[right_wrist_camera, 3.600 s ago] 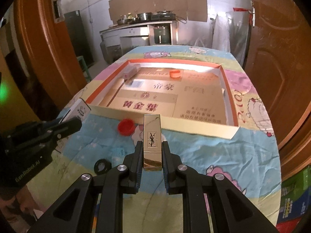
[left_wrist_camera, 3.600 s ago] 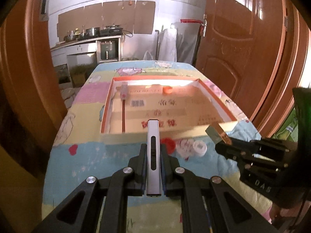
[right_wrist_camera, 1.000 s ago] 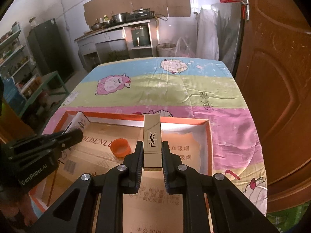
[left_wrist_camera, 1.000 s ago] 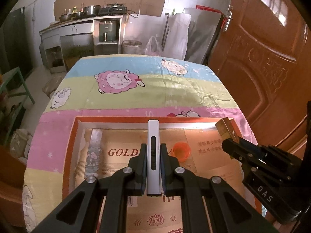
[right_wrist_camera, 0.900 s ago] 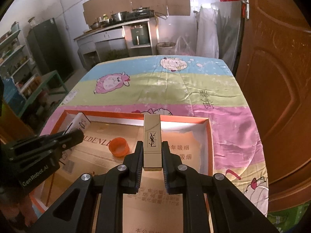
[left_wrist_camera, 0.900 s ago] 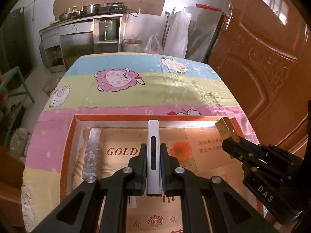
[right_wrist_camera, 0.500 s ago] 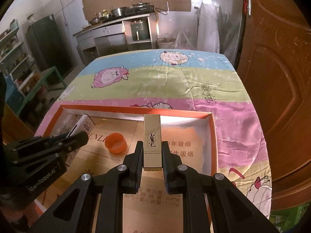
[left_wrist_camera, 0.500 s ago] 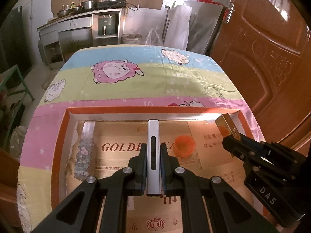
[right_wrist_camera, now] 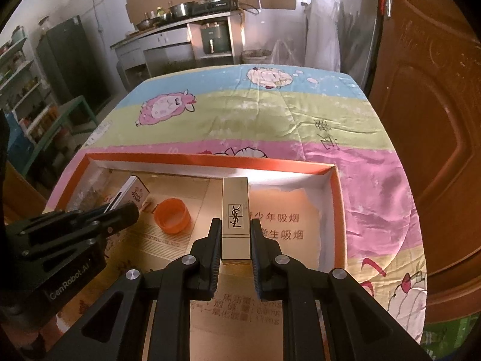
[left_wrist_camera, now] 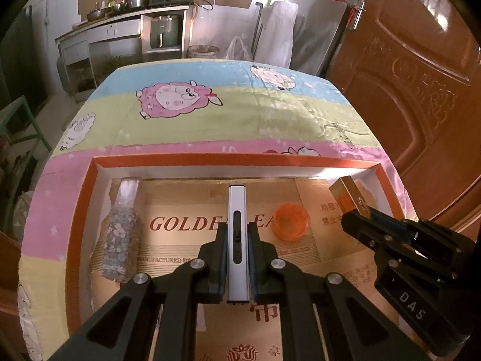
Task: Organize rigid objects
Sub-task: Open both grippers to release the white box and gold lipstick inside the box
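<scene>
My left gripper [left_wrist_camera: 237,231] is shut on a slim silver lighter [left_wrist_camera: 237,210] and holds it over the orange-rimmed cardboard tray [left_wrist_camera: 210,161]. My right gripper [right_wrist_camera: 235,227] is shut on a gold YSL lipstick case [right_wrist_camera: 235,210] over the same tray's right half [right_wrist_camera: 336,198]. In the left wrist view the right gripper [left_wrist_camera: 357,213] and the gold case [left_wrist_camera: 348,194] show at the right. In the right wrist view the left gripper [right_wrist_camera: 120,207] shows at the left with the lighter's end [right_wrist_camera: 132,192].
In the tray lie an orange cap [left_wrist_camera: 291,222] [right_wrist_camera: 173,215] and a clear patterned tube [left_wrist_camera: 121,234] along its left wall. The tray sits on a sheep-print cloth [left_wrist_camera: 210,120]. A wooden door [left_wrist_camera: 421,75] stands to the right; a kitchen counter is behind.
Both grippers have moved from the near edge of the table to over the tray and have sunk a little closer to its floor. Each still holds its object.
</scene>
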The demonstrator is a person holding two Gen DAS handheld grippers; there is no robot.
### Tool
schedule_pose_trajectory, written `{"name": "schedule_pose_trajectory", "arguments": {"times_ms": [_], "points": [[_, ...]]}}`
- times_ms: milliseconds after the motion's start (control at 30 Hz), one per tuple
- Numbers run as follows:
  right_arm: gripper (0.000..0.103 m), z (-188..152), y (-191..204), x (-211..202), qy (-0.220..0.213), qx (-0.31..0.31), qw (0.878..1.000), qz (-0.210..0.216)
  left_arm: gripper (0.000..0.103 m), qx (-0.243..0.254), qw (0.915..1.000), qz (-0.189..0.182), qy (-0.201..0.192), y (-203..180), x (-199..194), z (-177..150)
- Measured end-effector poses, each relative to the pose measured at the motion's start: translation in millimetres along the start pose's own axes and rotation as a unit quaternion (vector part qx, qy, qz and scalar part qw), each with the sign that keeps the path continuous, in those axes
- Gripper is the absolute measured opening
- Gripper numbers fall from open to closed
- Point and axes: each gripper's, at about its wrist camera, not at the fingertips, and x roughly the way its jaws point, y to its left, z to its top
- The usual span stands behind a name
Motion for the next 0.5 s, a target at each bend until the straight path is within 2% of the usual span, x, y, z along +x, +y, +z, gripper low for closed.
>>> {"name": "schedule_pose_trajectory", "arguments": {"times_ms": [433, 500], "points": [[0.018, -2, -2, 13, 0.02, 0.004, 1.0, -0.002, 0.013, -0.014, 0.9998, -0.015, 0.008, 7, 5, 1], [0.021, -2, -2, 13, 0.021, 0.005, 1.0, -0.001, 0.024, -0.012, 0.9999, -0.01, 0.005, 7, 4, 0]]}}
